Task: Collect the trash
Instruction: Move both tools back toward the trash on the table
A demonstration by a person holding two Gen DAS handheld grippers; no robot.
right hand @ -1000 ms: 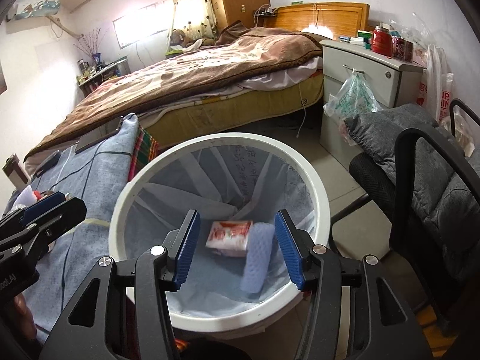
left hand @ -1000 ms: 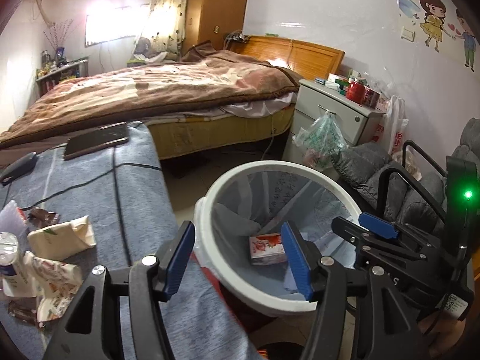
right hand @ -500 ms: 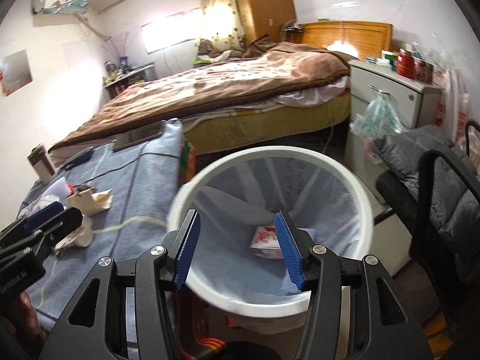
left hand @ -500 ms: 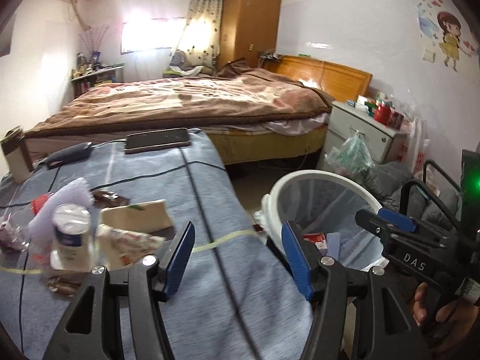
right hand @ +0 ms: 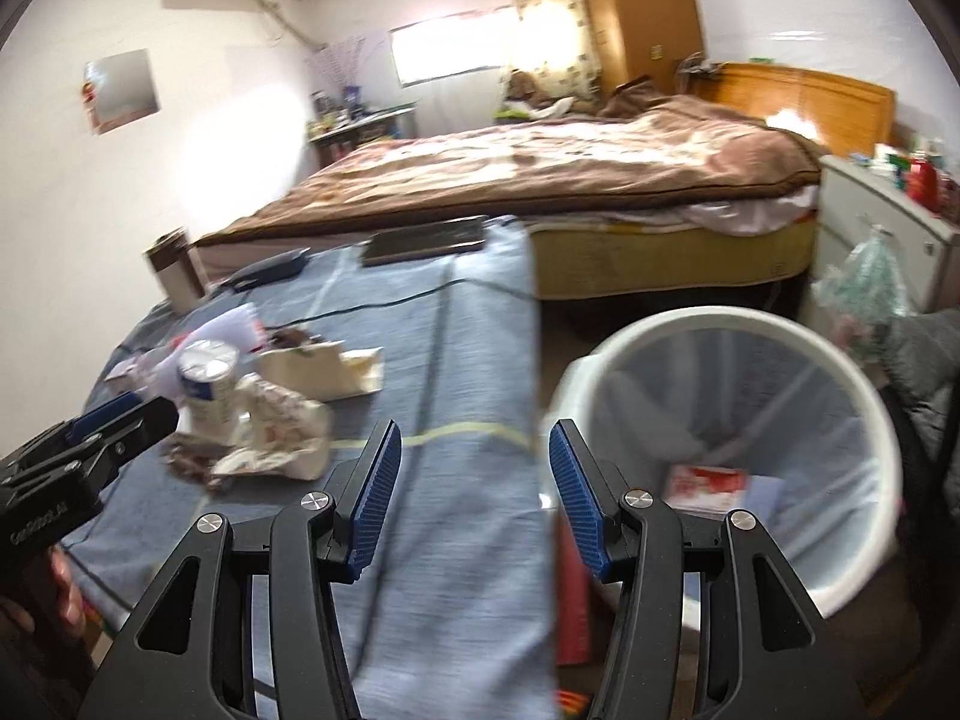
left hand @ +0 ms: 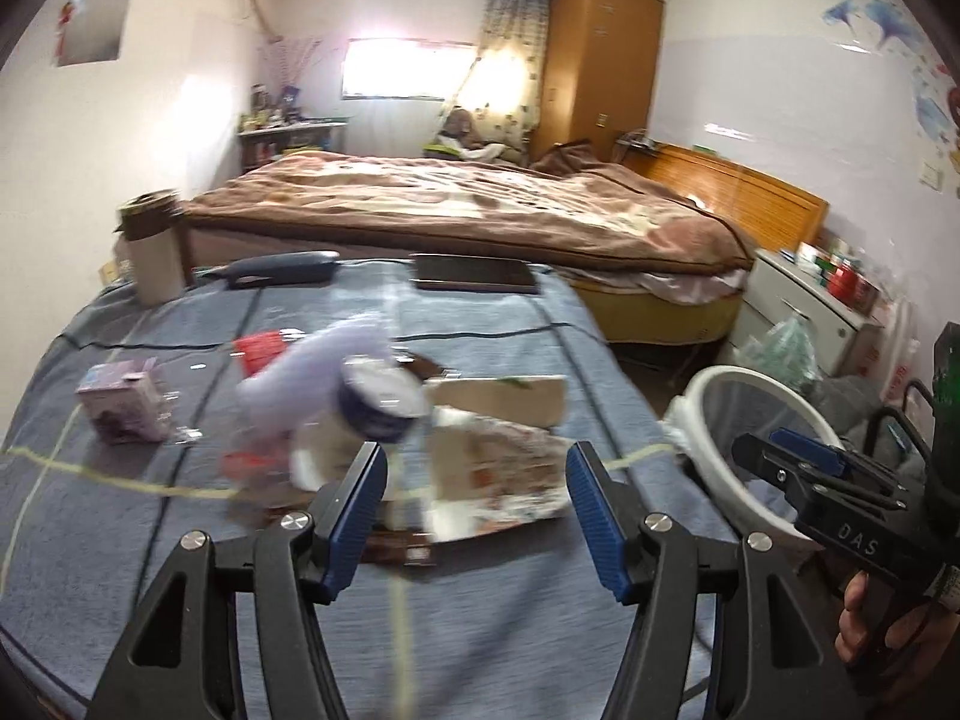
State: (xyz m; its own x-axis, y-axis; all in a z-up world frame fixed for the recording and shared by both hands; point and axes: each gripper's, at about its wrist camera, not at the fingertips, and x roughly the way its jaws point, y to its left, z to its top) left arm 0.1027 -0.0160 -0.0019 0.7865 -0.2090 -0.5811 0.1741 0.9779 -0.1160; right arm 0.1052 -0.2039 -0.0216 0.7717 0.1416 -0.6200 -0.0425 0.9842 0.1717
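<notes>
Trash lies on the blue-grey cloth table (left hand: 180,540): a white bottle with a blue cap (left hand: 360,420), a crumpled printed wrapper (left hand: 498,474), a beige carton piece (left hand: 498,399), a purple tissue (left hand: 312,372) and a small purple box (left hand: 123,402). My left gripper (left hand: 474,516) is open and empty just in front of the wrapper. My right gripper (right hand: 471,504) is open and empty over the table's right edge, beside the white bin (right hand: 600,360). A red-and-white packet (right hand: 708,486) lies in the bin. The bottle (right hand: 207,396) and the wrapper (right hand: 276,438) also show in the right wrist view.
A phone (left hand: 474,273), a dark case (left hand: 282,267) and a brown-lidded cup (left hand: 150,264) sit at the table's far side. A bed (left hand: 480,204) stands behind. A nightstand (left hand: 804,306) and a grey chair (right hand: 924,372) flank the bin.
Both grippers have swung left, away from the bin and toward the trash pile on the table. The left gripper now faces the bottle and wrapper closely. Both stay open and empty.
</notes>
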